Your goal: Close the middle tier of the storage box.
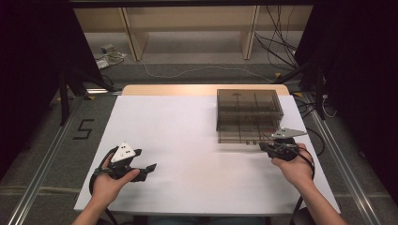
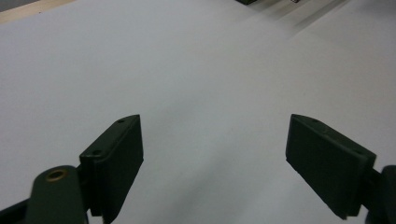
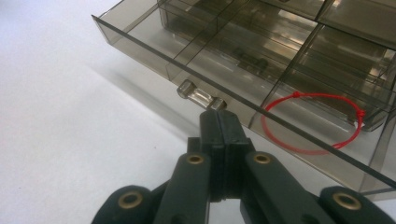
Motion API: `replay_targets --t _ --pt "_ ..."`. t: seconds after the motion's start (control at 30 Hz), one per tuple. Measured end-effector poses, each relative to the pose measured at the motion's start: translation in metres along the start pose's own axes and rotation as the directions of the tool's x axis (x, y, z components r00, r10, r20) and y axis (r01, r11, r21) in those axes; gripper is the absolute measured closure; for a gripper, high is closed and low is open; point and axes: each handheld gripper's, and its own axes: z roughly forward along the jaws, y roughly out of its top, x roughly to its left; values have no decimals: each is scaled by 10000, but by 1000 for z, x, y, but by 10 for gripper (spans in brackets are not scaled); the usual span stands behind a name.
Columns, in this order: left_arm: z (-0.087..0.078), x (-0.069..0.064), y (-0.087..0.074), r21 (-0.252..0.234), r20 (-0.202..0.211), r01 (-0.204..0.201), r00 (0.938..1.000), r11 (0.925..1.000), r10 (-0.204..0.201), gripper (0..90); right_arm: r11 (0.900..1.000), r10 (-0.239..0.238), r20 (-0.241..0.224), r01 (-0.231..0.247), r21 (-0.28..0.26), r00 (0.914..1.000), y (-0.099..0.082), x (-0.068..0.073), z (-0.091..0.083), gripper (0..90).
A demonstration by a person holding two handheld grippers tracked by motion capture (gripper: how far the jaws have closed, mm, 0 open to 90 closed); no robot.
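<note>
A smoky clear drawer box (image 1: 248,105) stands at the table's far right, its lowest drawer (image 1: 244,135) pulled out toward me. In the right gripper view the drawer (image 3: 140,46) has divided compartments; a red string loop (image 3: 296,94) lies in one at the front right. My right gripper (image 3: 218,116) is shut, its tips right at the right end of the drawer's clear handle (image 3: 196,95); whether the handle is pinched I cannot tell. This gripper (image 1: 263,146) sits in front of the drawer. My left gripper (image 1: 148,172) rests near the front left, jaws wide open (image 2: 215,158) over bare white table.
The white table top (image 1: 187,140) stretches between the two hands. A wooden strip (image 1: 202,89) runs along the far edge. Beyond the table are shelving legs and cables on the floor (image 1: 197,70). Metal rails flank both sides.
</note>
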Motion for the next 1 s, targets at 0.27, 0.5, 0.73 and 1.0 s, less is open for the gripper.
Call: replay_targets --t 0.27,0.5,0.73,1.0 --pt "1 0 0 13 35 -13 10000 10000 13 190 9994 -155 217 149 298 9996 0 1 10 900" --pt "0 0 -1 5 -3 -32 10000 10000 32 190 9991 -105 374 89 420 9992 1 -3 18 900" --pt "1 1 0 15 25 -18 10000 10000 18 190 9986 -101 440 78 526 9990 2 -5 23 900" --pt "1 0 0 31 27 -42 10000 10000 42 190 9985 -68 538 39 541 9985 2 -5 26 900"
